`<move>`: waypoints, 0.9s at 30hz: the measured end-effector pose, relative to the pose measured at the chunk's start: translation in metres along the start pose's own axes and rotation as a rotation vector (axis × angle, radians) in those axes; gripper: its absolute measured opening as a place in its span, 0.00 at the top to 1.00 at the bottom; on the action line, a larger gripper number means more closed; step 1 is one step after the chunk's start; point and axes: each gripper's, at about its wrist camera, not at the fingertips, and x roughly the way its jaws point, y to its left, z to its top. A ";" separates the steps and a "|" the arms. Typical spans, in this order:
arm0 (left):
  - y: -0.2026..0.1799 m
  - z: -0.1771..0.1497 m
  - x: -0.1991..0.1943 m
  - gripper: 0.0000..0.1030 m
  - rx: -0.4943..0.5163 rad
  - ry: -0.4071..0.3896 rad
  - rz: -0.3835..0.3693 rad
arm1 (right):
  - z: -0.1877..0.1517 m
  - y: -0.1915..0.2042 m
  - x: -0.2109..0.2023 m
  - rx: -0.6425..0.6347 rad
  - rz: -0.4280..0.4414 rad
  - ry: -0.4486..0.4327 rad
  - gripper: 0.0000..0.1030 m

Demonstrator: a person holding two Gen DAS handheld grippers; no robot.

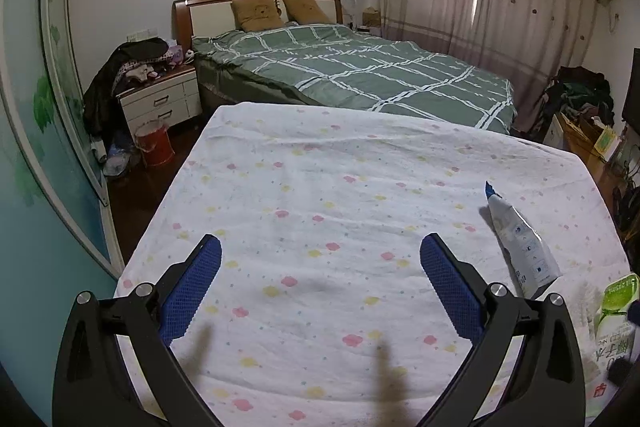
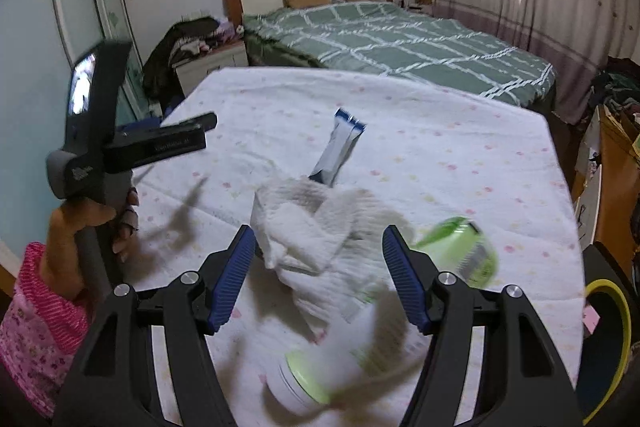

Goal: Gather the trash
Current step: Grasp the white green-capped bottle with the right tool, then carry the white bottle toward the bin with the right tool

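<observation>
A: What can't we make out? In the right wrist view the green-and-white bottle lying low between the fingers is smeared by blur, and so is the green container beside the right finger; we can't read either label. A yellow-rimmed object is cut off at the right edge.

B: And the crumpled white paper towel covers the lower end of the blue-and-white sachet. In the left wrist view only a green-labelled sliver shows at the right border, half out of frame.

A: So we count four pieces of trash on the flower-print surface: one towel, one sachet, one bottle, one green container.

B: Two grippers. The right hand-held gripper stands spread wide, the towel between its blue pads, untouched as far as we see. The left hand-held gripper is also wide apart, over bare cloth, holding nothing, with the sachet off to its right.

A: Behind, one bed with two pillows.
</observation>
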 end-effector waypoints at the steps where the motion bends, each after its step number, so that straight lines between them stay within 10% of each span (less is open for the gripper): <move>1: 0.000 0.000 0.001 0.05 -0.004 0.007 0.000 | -0.001 0.002 0.005 0.000 -0.001 0.013 0.39; 9: 0.000 -0.001 0.012 0.05 -0.010 0.050 -0.013 | 0.002 0.010 0.031 0.013 -0.033 0.072 0.67; 16: -0.009 -0.001 0.012 0.05 0.035 0.047 -0.008 | 0.000 0.029 0.046 -0.099 -0.123 0.134 0.71; 18: -0.009 -0.001 0.011 0.05 0.032 0.048 -0.008 | 0.000 0.030 0.047 -0.102 -0.127 0.137 0.92; 27: -0.010 0.000 0.014 0.05 0.034 0.058 -0.010 | 0.031 0.010 -0.018 0.017 -0.005 -0.021 0.94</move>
